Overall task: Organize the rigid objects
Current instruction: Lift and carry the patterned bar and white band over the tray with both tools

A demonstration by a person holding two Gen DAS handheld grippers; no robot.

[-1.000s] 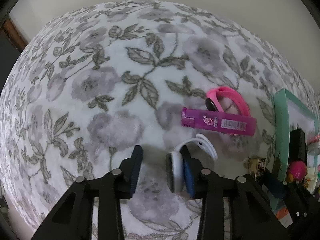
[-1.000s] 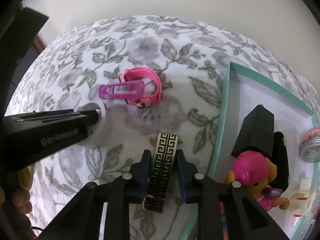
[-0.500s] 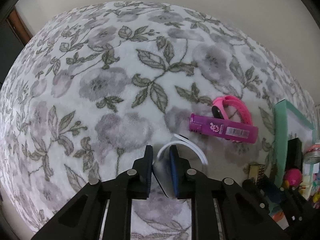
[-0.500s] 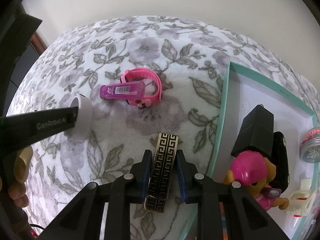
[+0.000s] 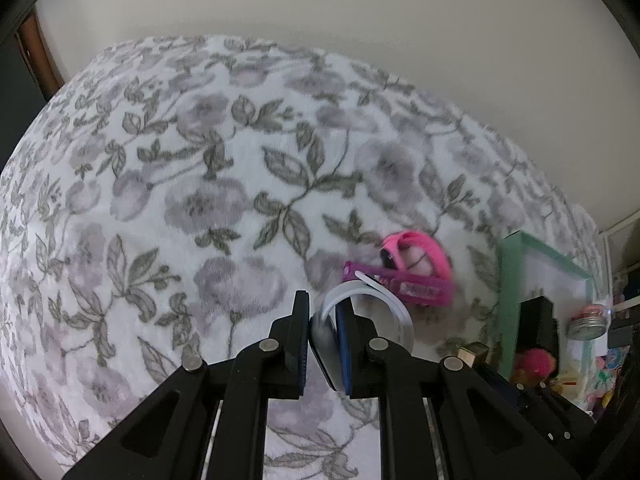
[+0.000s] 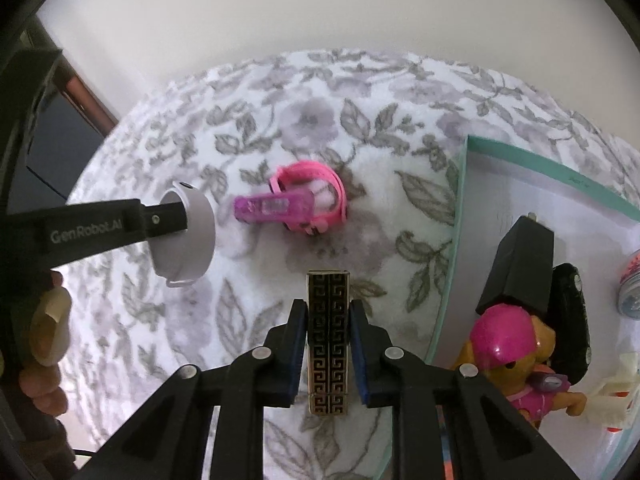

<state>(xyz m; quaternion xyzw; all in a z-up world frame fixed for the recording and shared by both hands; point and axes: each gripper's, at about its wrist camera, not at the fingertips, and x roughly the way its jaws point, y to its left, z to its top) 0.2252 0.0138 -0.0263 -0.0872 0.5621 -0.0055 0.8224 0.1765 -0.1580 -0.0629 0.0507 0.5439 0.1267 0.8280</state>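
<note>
The left gripper (image 5: 322,334) was pinching a white wristband (image 5: 384,308), and since a second earlier its spread fingers had closed on the band and lifted it off the floral blanket (image 5: 180,200). The right gripper (image 6: 329,344) still clamped a black and gold patterned case (image 6: 329,320), as before, though raised higher above the blanket.

Beyond the white wristband lay a purple lighter (image 5: 400,284), and touching its far side a pink watch (image 5: 416,250); both were blurred in the left view. The right view showed them sharper, the purple lighter (image 6: 274,208) lying across the pink watch (image 6: 316,200).

Right of the pink watch stood a teal tray (image 6: 460,216), its far edge cut off. Only the right view clearly showed its contents: a black box (image 6: 516,268) and a pink-hatted toy dog (image 6: 516,352). It also showed the left gripper from the side, its tips hidden inside the white wristband (image 6: 188,240).
</note>
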